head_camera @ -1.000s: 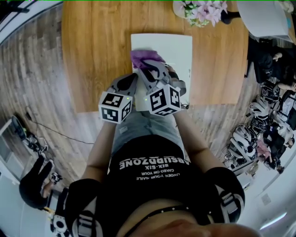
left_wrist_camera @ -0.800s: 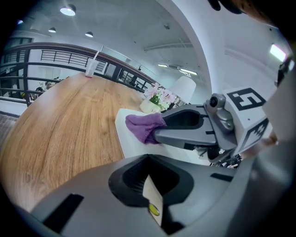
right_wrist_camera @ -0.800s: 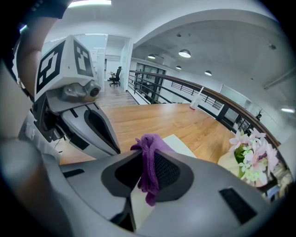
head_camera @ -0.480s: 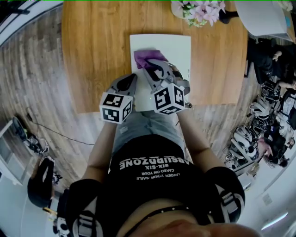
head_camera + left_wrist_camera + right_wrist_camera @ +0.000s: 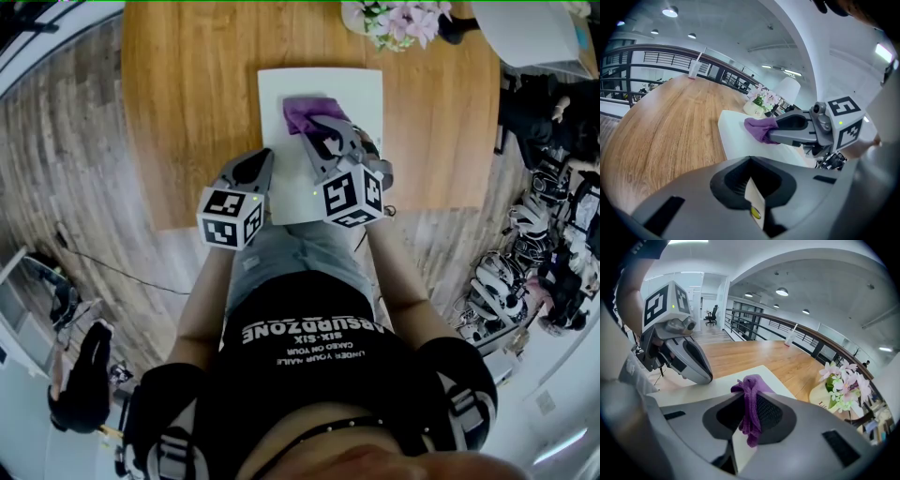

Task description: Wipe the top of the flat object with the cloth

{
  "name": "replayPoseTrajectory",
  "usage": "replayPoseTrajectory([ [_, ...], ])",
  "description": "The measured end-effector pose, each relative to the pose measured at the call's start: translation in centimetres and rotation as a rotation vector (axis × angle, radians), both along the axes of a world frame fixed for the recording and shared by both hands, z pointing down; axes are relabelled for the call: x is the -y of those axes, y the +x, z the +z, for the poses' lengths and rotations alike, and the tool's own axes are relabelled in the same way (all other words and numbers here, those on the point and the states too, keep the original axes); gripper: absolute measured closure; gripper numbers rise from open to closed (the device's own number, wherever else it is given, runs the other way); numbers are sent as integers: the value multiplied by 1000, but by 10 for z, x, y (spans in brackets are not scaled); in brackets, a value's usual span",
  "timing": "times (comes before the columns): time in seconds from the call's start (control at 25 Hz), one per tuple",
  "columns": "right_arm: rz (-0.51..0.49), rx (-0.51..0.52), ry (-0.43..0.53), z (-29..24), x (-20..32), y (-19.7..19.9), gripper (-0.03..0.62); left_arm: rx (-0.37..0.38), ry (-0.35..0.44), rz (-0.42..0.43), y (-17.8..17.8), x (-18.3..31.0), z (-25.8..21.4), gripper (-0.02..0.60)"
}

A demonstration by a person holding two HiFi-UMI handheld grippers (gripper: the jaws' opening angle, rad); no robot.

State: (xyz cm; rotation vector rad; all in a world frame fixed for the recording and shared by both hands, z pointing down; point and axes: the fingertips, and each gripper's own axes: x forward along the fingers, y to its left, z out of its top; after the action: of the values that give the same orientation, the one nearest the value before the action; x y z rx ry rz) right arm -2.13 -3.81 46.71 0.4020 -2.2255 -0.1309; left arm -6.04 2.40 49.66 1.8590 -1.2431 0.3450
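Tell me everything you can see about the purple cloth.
The purple cloth is small, soft and nubby, like microfibre, bunched into folds. The right gripper has its jaws closed on one end; a tail hangs behind them, and the rest spreads forward onto the white flat board, toward its far end.

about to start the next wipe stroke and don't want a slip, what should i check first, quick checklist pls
1. Purple cloth clamped in the right gripper: ok.
2. Cloth lying on the white board's top: ok.
3. Left gripper shut, empty, at the board's near left edge, clear of the cloth: ok.
4. Left gripper pressing the board steady: cannot tell.
5. Flower pot off the board: ok.
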Motion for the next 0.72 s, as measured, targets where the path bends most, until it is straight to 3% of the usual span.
replayPoseTrajectory([
  [0.72, 141, -36, 10, 2, 26, 59, 523, 11, -5, 2, 0, 0, 0, 565],
])
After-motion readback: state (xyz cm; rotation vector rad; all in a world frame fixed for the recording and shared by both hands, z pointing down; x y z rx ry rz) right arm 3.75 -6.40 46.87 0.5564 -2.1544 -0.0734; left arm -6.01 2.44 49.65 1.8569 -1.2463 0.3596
